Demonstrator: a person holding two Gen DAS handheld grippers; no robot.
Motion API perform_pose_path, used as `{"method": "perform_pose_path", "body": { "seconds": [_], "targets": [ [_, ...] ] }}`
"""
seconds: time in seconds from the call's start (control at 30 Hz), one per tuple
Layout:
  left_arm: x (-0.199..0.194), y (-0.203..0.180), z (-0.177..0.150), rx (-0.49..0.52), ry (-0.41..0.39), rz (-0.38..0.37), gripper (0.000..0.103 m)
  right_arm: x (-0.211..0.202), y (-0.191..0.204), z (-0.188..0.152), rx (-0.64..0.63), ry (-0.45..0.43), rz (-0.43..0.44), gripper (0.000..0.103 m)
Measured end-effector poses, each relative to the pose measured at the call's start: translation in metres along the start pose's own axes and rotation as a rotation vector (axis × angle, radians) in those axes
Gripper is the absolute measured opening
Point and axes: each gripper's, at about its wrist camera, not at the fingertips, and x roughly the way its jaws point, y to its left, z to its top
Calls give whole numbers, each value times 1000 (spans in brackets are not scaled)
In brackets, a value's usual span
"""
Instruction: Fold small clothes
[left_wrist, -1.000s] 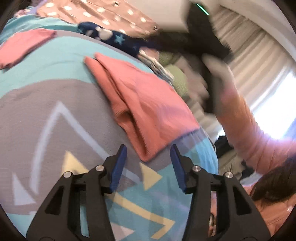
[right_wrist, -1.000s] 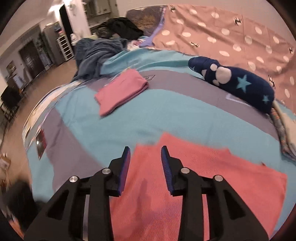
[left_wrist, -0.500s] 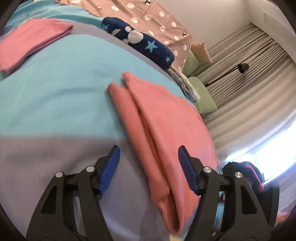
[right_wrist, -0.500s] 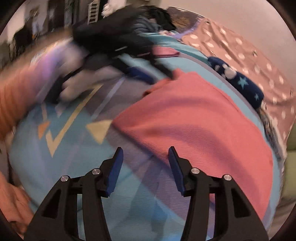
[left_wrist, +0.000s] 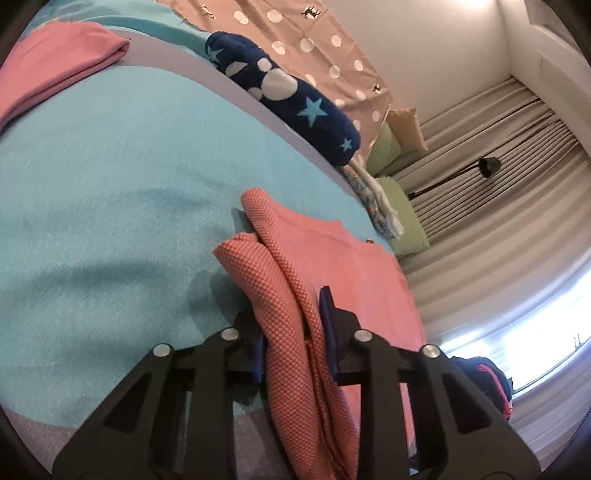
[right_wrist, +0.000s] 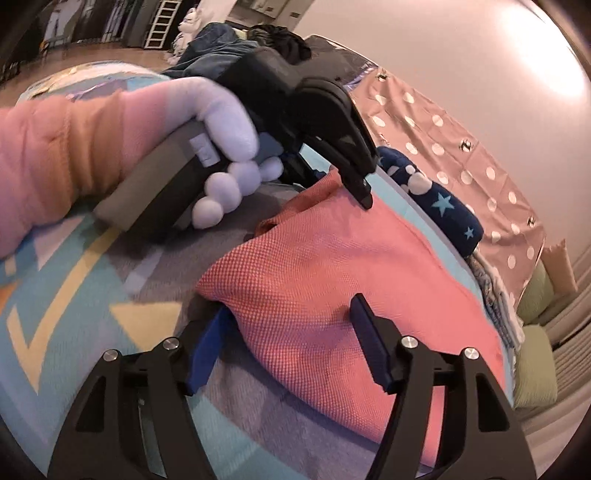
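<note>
Lying on a blue and grey bedspread (left_wrist: 92, 177): one coral shirt (right_wrist: 332, 266), partly folded, near the bed's right side. Left gripper (left_wrist: 295, 350): closed on a bunched fold at the shirt's edge, cloth pinched between both blue pads. Right gripper (right_wrist: 291, 347): jaws wide apart, straddling a corner of the shirt, not pinching it. Gloved left hand (right_wrist: 225, 173): holding its gripper's handle. Also on the bed: folded pink cloth (left_wrist: 55, 74), well apart; navy star-print roll (left_wrist: 288, 96); polka-dot sheet (left_wrist: 314, 48) behind it.

No readable text, labels or numbers anywhere.
</note>
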Motion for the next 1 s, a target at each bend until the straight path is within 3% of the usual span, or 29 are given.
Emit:
{"method": "perform_pose_path", "body": {
  "seconds": [0.13, 0.27, 0.4, 0.53, 0.77, 1.0],
  "targets": [
    [2, -3, -1, 15, 4, 22, 23, 4, -1, 5, -8, 1, 13, 55],
    [9, -2, 4, 9, 16, 35, 23, 4, 12, 8, -30, 0, 2, 30],
    [15, -2, 7, 2, 23, 47, 16, 2, -3, 10, 86, 4, 52, 12],
    [14, -3, 7, -7, 23, 61, 13, -2, -21, 6, 216, 4, 127, 10],
    [15, -12, 9, -11, 23, 114, 13, -13, -32, 3, 287, -32, 160, 9],
    [9, -36, 16, 9, -3, 120, 13, -34, -68, -11, 447, -116, 267, 8]
  ]
}}
